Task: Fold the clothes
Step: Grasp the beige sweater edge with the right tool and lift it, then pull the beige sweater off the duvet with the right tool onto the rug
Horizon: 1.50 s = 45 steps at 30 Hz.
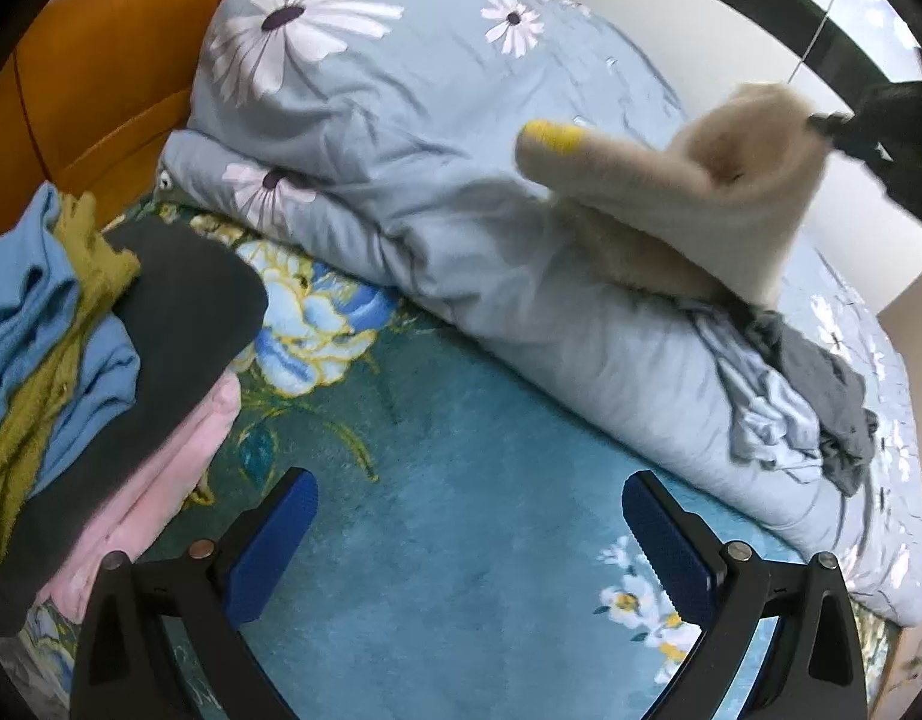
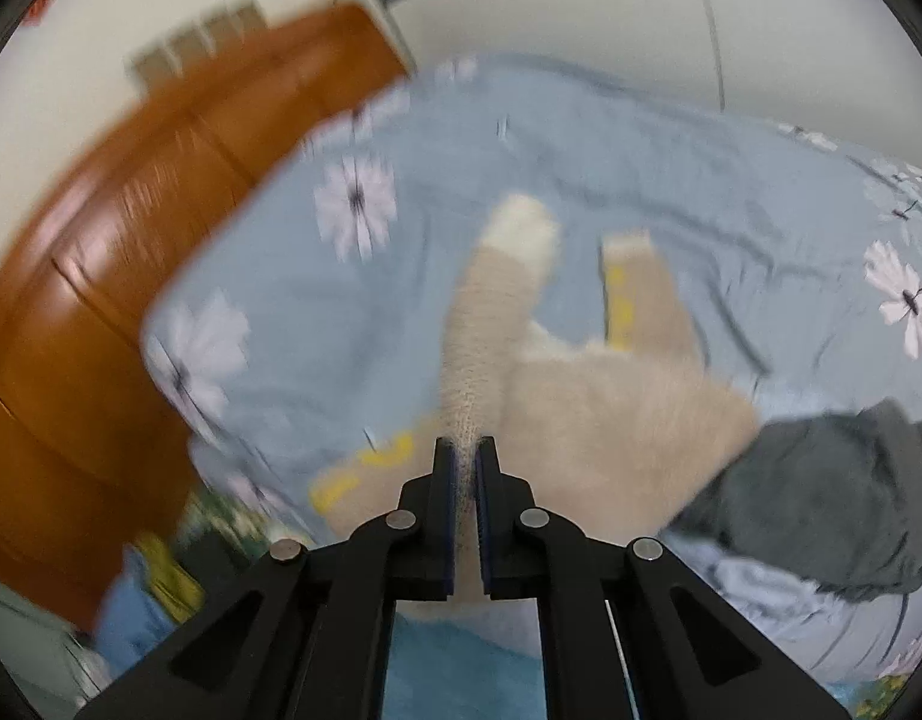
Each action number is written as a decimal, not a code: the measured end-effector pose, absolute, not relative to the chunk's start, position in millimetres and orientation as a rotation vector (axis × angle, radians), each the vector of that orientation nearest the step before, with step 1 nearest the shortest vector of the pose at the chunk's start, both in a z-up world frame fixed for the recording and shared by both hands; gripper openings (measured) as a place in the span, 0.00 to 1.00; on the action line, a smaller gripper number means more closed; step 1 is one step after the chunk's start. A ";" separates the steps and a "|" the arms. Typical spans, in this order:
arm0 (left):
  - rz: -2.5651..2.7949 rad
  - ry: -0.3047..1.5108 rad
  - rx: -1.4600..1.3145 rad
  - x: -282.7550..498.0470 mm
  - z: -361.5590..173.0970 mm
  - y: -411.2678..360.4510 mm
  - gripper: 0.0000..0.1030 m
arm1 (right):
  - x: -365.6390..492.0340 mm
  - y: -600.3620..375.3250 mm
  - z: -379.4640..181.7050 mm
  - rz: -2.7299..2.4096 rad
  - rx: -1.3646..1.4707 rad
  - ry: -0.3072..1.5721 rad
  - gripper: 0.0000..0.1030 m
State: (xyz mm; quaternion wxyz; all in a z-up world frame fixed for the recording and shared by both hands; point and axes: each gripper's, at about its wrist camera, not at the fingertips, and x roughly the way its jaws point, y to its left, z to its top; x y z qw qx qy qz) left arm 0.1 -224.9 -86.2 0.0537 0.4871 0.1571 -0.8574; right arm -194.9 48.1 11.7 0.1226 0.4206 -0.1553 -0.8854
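A fuzzy beige garment (image 1: 688,204) with yellow cuffs hangs in the air above the rolled quilt, pinched at its upper right corner by my right gripper (image 1: 832,123). In the right wrist view my right gripper (image 2: 465,450) is shut on a fold of that beige garment (image 2: 604,414), whose sleeves trail away over the quilt. My left gripper (image 1: 469,516) stands open low over the teal floral bedspread (image 1: 461,420), with nothing between its blue pads. A heap of unfolded grey and pale blue clothes (image 1: 802,402) lies on the quilt at the right.
A stack of folded clothes (image 1: 101,372), blue, olive, dark grey and pink, sits at the left of the bed. A rolled light-blue daisy quilt (image 1: 401,138) runs across the back. An orange wooden headboard (image 1: 89,78) stands behind it, with a white wall to the right.
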 end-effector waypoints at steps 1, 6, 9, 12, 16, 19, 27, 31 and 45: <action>-2.617 0.477 1.475 1.0 -80.2 -223.2 1.00 | -190.7 58.8 29.9 -2.602 1.187 -0.479 0.05; -2.677 0.478 1.445 5.4 -50.3 -214.7 1.00 | -140.9 106.5 94.3 -2.668 1.056 -0.557 0.05; -2.722 0.470 1.429 10.6 -30.3 -207.9 1.00 | -100.3 129.4 118.1 -2.689 1.008 -0.605 0.05; -2.767 0.436 1.428 20.7 -13.4 -198.8 1.00 | -57.1 152.6 140.6 -2.708 0.965 -0.657 0.05; -2.824 0.380 1.461 43.2 4.1 -181.3 1.00 | 19.4 187.2 144.2 -2.750 1.004 -0.740 0.05; -2.856 0.317 1.504 61.3 8.6 -165.5 1.00 | 79.7 216.1 134.4 -2.787 1.079 -0.820 0.05; -2.927 0.156 1.687 102.6 3.4 -104.4 1.00 | 249.8 302.8 82.5 -2.950 1.346 -1.106 0.00; -2.952 0.073 1.749 114.3 -0.7 -73.9 1.00 | 291.3 322.5 43.7 -2.926 1.497 -1.192 0.00; -3.031 -0.081 1.620 119.5 18.9 -35.0 1.00 | 214.6 240.1 -86.4 -2.613 1.800 -0.647 0.06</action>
